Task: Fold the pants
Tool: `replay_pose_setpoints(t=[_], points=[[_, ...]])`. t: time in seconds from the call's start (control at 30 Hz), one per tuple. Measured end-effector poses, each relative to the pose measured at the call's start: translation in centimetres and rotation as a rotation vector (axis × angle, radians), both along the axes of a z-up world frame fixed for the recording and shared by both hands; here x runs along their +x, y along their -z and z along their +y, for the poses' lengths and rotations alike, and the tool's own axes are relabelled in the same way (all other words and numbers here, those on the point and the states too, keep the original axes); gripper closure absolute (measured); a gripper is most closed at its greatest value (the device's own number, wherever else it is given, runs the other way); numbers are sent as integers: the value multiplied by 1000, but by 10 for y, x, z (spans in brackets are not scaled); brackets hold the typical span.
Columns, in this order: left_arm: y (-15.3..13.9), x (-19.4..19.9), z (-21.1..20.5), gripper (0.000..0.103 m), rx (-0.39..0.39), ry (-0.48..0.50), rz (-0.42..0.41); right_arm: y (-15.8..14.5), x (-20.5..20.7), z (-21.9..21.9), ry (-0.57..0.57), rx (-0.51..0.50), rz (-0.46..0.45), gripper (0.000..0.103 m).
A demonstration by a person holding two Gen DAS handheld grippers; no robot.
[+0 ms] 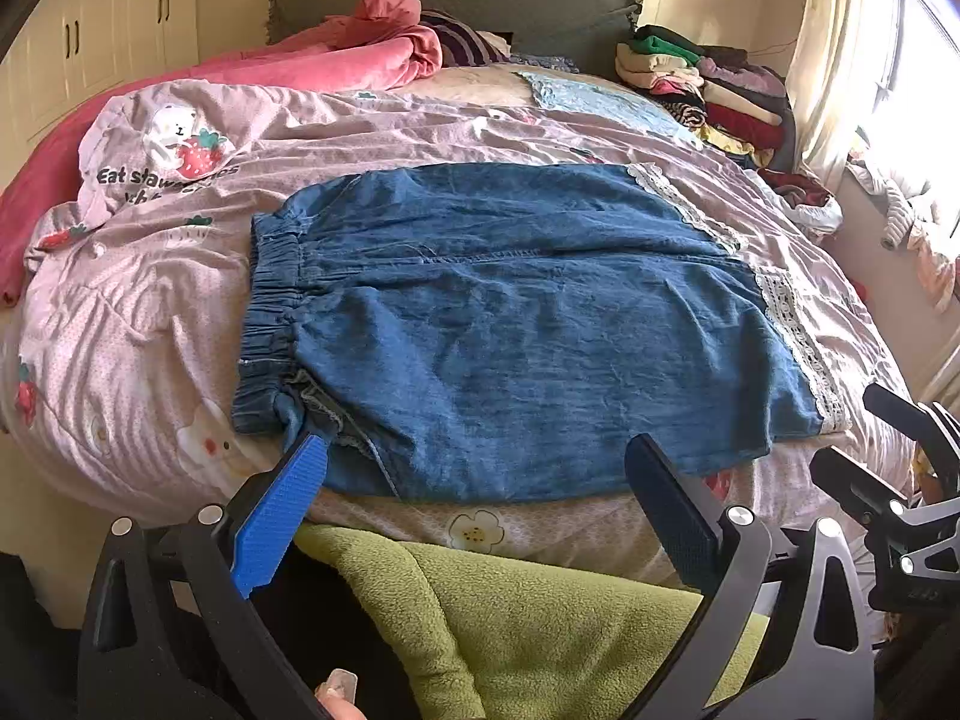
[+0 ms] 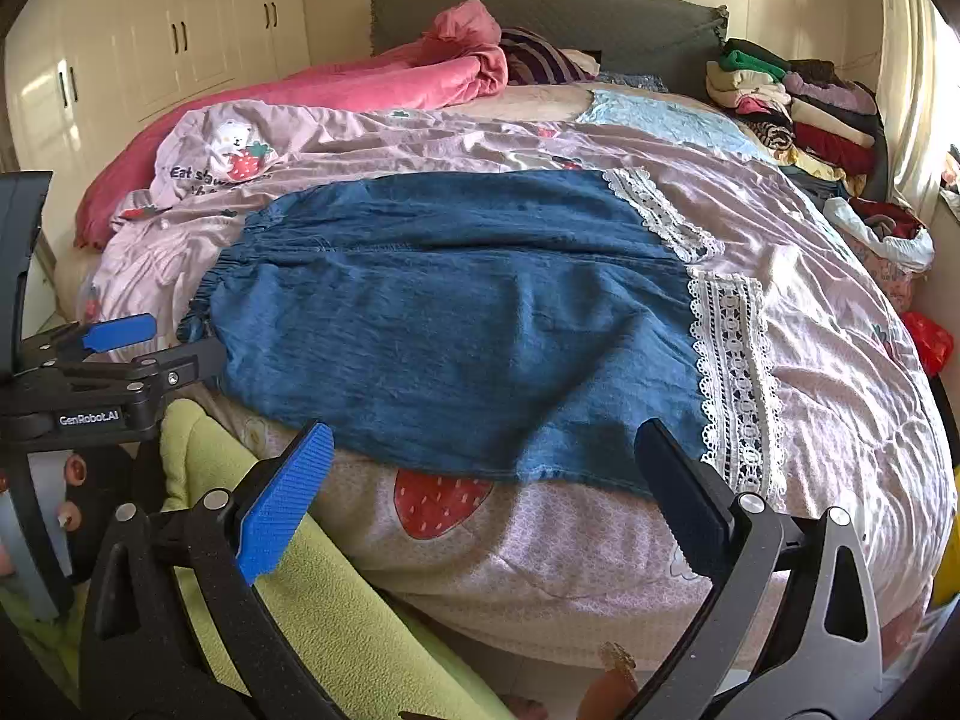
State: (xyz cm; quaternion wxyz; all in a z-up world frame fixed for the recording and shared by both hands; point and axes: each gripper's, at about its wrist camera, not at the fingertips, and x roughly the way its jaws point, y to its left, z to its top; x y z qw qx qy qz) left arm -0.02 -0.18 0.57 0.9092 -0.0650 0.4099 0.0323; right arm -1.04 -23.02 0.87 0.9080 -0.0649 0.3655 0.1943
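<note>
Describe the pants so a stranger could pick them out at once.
Start at the bed with its pink strawberry-print cover. Spread flat across its near half lie the pants. They are the only blue denim there, with an elastic waist at the left and white lace hems at the right.

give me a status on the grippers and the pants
Left gripper open, right gripper open, both empty at near edge. Denim pants flat on pink duvet, unfolded, lace cuffs to the right. Nothing lying on them.

A pink strawberry-print duvet [image 2: 810,312] is covering the bed. A crumpled pink blanket [image 2: 420,72] is lying far left, folded clothes [image 2: 798,102] are stacked far right, green fleece [image 1: 540,618] is lying nearest.
</note>
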Motion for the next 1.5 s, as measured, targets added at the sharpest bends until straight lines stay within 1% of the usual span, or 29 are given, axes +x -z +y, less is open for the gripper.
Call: replay_pose_setpoints(t=[1.5], points=[[-8, -2, 3, 4, 0, 1, -15, 1, 1, 1, -1, -3, 2, 8]])
